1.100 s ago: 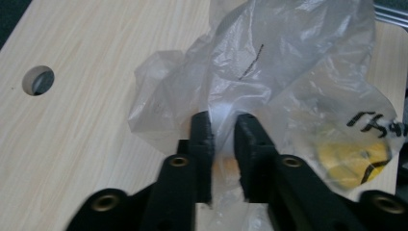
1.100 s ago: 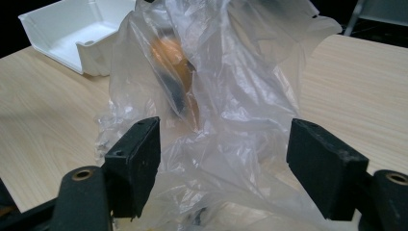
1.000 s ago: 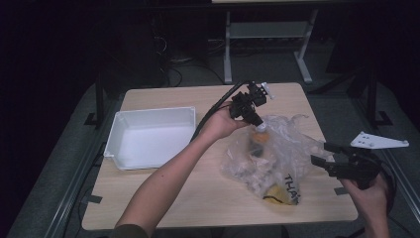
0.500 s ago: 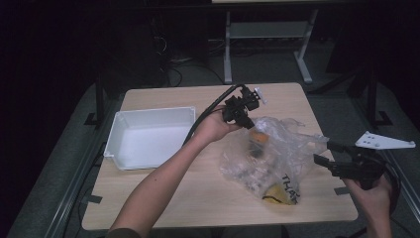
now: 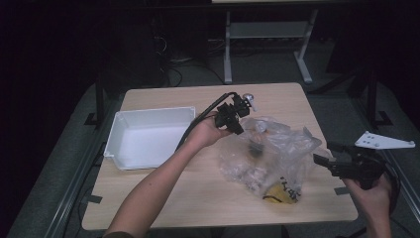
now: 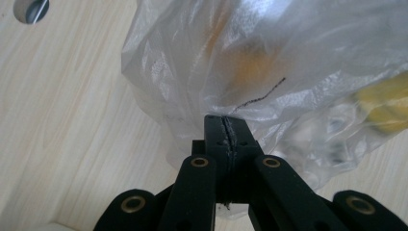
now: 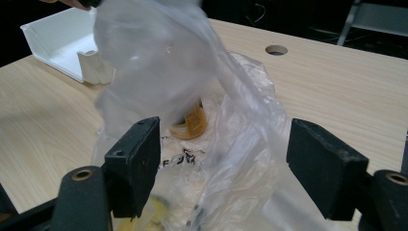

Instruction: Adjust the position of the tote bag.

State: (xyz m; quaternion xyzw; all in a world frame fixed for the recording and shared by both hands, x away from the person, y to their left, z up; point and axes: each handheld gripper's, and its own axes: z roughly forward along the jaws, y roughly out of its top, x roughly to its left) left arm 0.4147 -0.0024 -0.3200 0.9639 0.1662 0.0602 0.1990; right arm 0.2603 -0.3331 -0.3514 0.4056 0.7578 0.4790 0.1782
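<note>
A crumpled clear plastic bag [image 5: 277, 153] lies on the wooden table [image 5: 163, 198], with yellow and orange items showing dimly inside. My left gripper [image 5: 237, 130] is at the bag's upper left edge, and its jaws are shut on a fold of the film [image 6: 226, 122]. The bag [image 6: 269, 62] bulges just beyond those jaws. My right gripper [image 5: 324, 153] is held near the table's right edge, pointing at the bag, jaws wide open. In the right gripper view the bag [image 7: 159, 72] rises in front of and between the open pads [image 7: 137, 159], and I cannot tell if it touches them.
A white empty tray [image 5: 148, 141] sits on the left half of the table, also at the far left [image 7: 57, 38] in the right gripper view. A round cable hole [image 7: 275, 49] lies behind the bag. The floor drops away past the right edge.
My left gripper has moved left and down, drawing the bag's top edge with it. The right gripper has stayed where it was.
</note>
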